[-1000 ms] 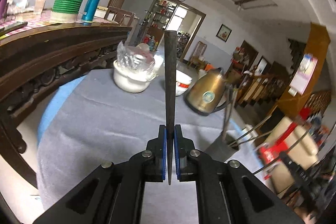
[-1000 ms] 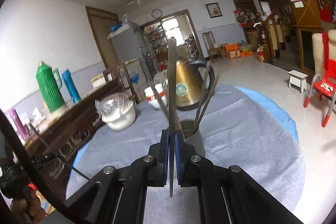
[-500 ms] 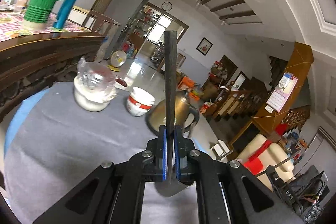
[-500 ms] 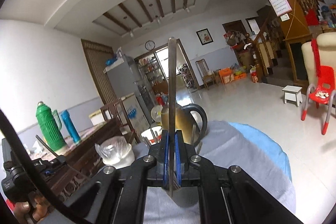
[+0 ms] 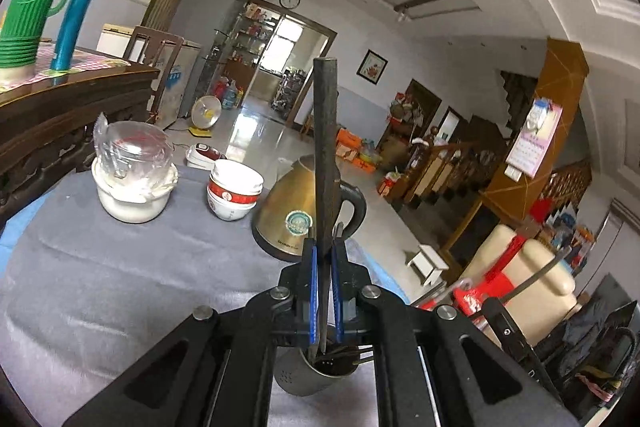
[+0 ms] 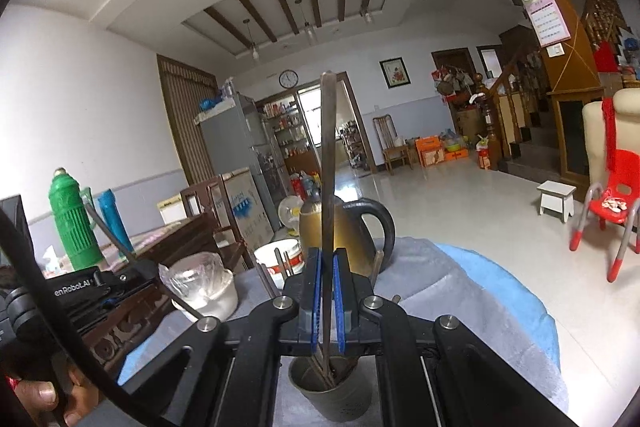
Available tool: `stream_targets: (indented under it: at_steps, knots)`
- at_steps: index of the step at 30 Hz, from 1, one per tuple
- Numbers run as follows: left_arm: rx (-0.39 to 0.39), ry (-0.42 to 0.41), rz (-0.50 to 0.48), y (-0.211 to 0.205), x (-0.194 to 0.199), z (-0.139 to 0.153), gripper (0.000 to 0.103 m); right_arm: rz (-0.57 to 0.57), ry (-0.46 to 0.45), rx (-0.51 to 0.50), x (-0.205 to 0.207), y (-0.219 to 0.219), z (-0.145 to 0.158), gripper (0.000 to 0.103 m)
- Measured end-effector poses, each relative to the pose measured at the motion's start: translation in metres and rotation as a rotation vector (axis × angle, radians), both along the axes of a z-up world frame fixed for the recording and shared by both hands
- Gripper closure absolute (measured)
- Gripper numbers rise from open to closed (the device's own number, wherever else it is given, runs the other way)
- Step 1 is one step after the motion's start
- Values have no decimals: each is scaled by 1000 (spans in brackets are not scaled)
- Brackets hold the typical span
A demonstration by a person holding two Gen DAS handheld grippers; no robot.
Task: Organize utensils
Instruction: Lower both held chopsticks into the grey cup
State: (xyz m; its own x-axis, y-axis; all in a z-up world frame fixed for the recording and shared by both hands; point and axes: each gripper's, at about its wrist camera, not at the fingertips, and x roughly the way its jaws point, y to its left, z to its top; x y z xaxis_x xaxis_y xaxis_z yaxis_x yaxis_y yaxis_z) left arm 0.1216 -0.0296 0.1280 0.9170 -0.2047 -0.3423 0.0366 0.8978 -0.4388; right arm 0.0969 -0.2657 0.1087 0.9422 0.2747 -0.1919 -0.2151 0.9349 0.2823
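Table (image 5: 120, 275): round, covered in grey cloth, it lay below and ahead of both pairs of fingers. Kettle (image 5: 288, 211): gold-coloured with a black handle, it stood on the cloth beyond the fingertips in both views. Covered white pot (image 5: 132, 183) and stacked bowls (image 5: 234, 195): these sat farther off, ahead and to the left of the left fingers. Utensil holder (image 5: 312, 375): a grey metal cup, it stood on the cloth directly beneath both pairs of fingers, mouth upward, with several dark utensils already standing inside; in the right wrist view it (image 6: 332, 391) appeared just as close below, so neither hand was clearly nearer. Left gripper (image 5: 325, 291): its blue pads were nearly together, clamped on a dark flat utensil (image 5: 325, 147) whose long axis ran upright, the upper end rising well above the fingers and the lower tip hanging just over the cup's mouth. Right gripper (image 6: 328, 303): likewise closed narrow on a thin metal utensil (image 6: 328, 167), also upright, its lower end reaching down to or into the cup; whether it touched the bottom could not be told. Judged next move: straight down into the holder, then release.
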Motion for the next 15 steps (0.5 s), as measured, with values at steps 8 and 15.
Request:
stream_targets:
  at_steps: [8, 15]
  knots:
    - [47, 61, -21, -11, 23, -23, 96, 15, 62, -46, 18, 7, -23, 97]
    - [75, 110, -53, -21, 36, -39, 96, 30, 112, -77, 34, 12, -36, 97]
